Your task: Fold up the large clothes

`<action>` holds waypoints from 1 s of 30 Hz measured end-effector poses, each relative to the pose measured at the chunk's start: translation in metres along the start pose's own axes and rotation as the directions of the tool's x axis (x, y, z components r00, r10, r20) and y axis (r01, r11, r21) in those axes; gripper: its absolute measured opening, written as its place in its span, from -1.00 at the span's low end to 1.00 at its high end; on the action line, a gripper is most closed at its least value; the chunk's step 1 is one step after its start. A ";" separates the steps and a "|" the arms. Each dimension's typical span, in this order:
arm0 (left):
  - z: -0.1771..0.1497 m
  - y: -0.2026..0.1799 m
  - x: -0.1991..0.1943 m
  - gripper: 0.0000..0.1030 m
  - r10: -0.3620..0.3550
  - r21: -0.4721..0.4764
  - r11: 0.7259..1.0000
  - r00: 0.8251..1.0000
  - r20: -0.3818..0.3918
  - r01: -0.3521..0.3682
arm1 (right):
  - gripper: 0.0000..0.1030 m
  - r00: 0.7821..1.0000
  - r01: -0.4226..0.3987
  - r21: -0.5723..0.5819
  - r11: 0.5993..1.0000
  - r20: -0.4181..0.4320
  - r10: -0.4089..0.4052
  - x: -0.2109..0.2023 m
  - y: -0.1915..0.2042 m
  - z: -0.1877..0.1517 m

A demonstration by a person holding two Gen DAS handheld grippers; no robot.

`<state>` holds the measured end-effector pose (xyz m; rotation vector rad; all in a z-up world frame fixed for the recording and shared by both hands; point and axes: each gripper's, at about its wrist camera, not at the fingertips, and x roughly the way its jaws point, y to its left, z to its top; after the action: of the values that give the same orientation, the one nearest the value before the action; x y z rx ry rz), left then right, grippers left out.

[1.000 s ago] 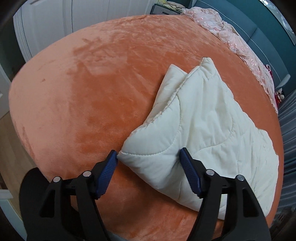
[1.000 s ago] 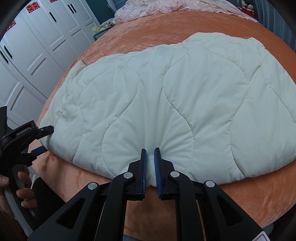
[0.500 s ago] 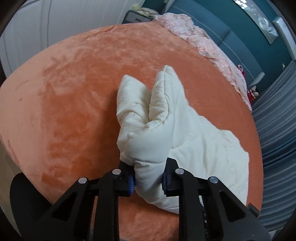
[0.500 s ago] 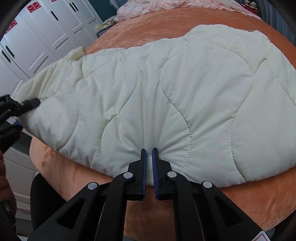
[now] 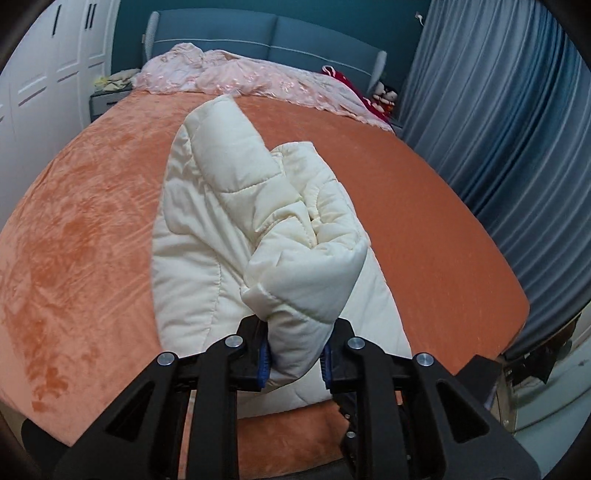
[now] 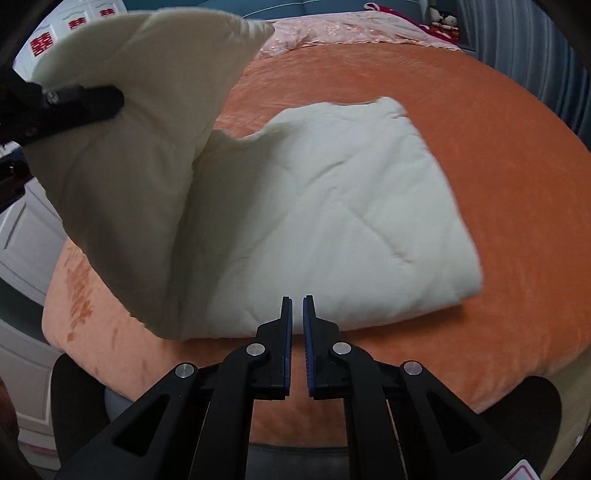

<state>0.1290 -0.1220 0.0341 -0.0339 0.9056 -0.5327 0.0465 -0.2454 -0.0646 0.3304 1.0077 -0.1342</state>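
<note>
On the orange bedspread (image 5: 424, 206) lies a cream quilted garment (image 5: 207, 236), the landmark for everything else. Most of it rests flat near the foot edge of the bed, while its left end is raised off the bedspread and bunched. The left gripper (image 5: 294, 356) pinches that bunched end between its blue pads, holding a thick wad of padding. From the right wrist camera the raised flap hangs above the flat part of the garment (image 6: 332, 221), with the left gripper (image 6: 66, 103) clamped on its upper edge. The right gripper (image 6: 296, 325) sits at the near hem of the garment, fingers drawn to a narrow slit; whether any fabric is caught between them cannot be told. Beyond the garment, a pink cover (image 5: 258, 81) lies against the blue headboard (image 5: 266, 33), and grey curtains (image 5: 517, 129) hang to its right.
</note>
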 end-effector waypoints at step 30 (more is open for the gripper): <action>0.027 0.025 0.005 -0.07 0.332 -0.123 0.935 0.943 -0.019 -0.332 | -0.06 0.977 -0.191 0.121 0.974 0.123 0.176 -0.028 -0.031 0.136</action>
<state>0.1629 -0.1076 0.0410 0.0057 0.9184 -0.1602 0.1333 -0.3211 0.0194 0.5300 0.8548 -0.0512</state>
